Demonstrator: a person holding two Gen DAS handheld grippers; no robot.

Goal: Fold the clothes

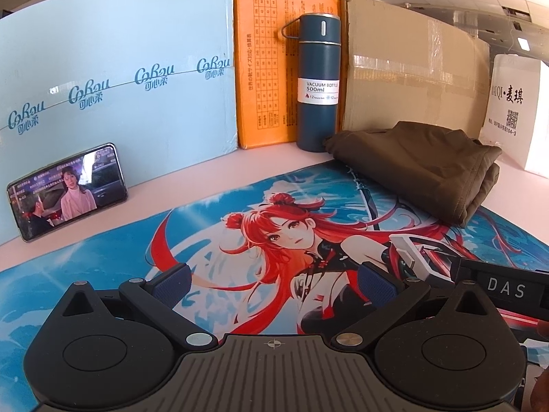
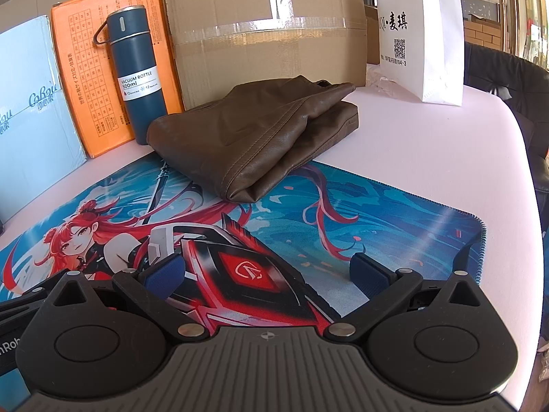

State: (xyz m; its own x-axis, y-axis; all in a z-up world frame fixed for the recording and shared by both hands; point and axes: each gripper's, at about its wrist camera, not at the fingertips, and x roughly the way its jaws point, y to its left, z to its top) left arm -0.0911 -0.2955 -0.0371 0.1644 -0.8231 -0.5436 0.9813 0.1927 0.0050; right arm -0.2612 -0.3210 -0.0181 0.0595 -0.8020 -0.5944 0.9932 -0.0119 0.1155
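A brown garment lies folded in a compact bundle at the far edge of the printed desk mat, partly on the pink table. My left gripper hovers low over the mat's near part, open, nothing between its blue pads. My right gripper is also open and empty, over the mat's right half, well short of the garment. In the left wrist view the right gripper's black body shows at the right edge.
Behind the garment stand a blue vacuum bottle, an orange box, a light blue box, a cardboard box and a white paper bag. A phone leans at the left. A person stands behind the boxes.
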